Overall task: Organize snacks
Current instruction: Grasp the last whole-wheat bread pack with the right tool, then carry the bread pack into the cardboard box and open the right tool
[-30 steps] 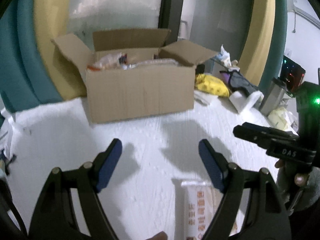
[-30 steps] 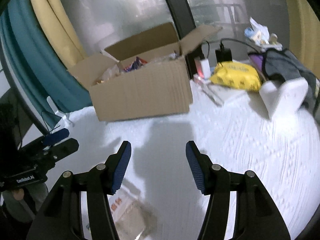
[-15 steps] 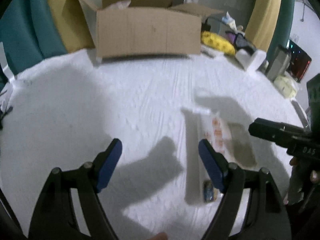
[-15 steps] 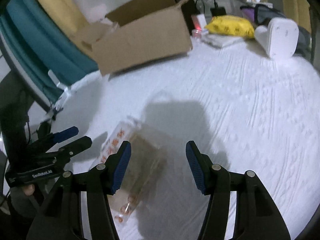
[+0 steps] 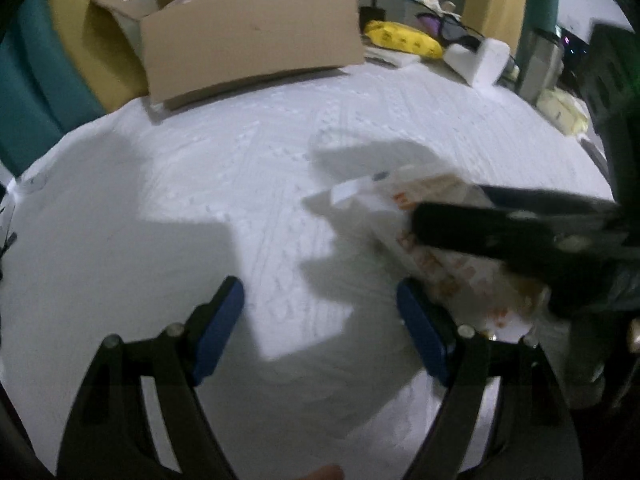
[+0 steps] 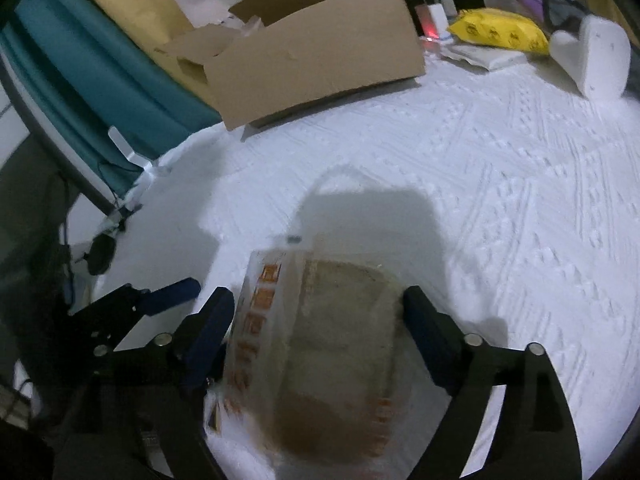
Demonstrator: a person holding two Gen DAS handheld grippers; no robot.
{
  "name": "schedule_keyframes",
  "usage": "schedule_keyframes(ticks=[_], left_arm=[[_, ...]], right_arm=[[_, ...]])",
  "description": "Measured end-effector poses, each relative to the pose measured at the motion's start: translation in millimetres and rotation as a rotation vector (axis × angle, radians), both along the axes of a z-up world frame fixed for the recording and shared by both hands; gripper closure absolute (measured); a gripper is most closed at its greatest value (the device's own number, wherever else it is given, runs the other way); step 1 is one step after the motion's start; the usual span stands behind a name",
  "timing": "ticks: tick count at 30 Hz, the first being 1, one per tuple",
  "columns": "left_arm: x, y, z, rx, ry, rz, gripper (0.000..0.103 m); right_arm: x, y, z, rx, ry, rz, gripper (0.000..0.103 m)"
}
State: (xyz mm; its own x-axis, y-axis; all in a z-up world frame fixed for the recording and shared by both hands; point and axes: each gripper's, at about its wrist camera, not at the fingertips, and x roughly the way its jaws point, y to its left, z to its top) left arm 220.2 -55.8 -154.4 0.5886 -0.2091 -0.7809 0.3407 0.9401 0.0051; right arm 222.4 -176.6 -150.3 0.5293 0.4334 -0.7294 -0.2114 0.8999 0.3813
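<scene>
Snack packet [image 6: 320, 344]: it lies flat on the white bedspread [image 6: 520, 208], well short of the cardboard box [image 6: 320, 64] where I'd expect it to go.
Right gripper [image 6: 316, 320]: my jaws have just been opening and straddle the packet, pads not pressing yet.
Left gripper [image 5: 320, 328]: spread, empty, just beside the packet.
Handling: I judge it light, crinkly and slippery, with crushable contents.
Hold: across the firm middle, gently.

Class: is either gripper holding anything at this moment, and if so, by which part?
Nothing is held. The right gripper has just opened and straddles the snack packet without pressing it; the left gripper is empty.
</scene>
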Motion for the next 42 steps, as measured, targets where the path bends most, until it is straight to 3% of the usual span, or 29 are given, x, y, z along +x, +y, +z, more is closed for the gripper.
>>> schedule_keyframes(ticks=[4,7,11,18,29,42], left_arm=[[3.0,-5.2,3.9,-0.003,0.001,-0.007,0.023],[-1.4,-3.2,6.2,-0.022,0.005,-0.008,0.023],[-17.7,13.8,9.1,-0.083,0.018,-0.013,0.023],[-16.2,40.0,19.2,-0.112,0.004,0.054,0.023],[32.4,68.4,83.9,-0.166,-0.189,0.168,0.023],[112.8,60.3,158.1,-0.107,-0.395,0.192,0.023]], right_arm=[[1.4,28.2,-1.7,-0.177,-0.020,0.033,0.006],[2.7,38.9,-4.1,-0.236,-0.024,0.059,0.005],[1.9,32.4,-2.8,-0.202,-0.041,0.070,0.019],[5.3,23.8,15.6,-0.134,-0.071,0.072,0.022],[65.5,8.2,74.1,-0.117,-0.199,0.064,0.021],[158.3,2.0,126.2,-0.120,-0.331,0.073,0.021]])
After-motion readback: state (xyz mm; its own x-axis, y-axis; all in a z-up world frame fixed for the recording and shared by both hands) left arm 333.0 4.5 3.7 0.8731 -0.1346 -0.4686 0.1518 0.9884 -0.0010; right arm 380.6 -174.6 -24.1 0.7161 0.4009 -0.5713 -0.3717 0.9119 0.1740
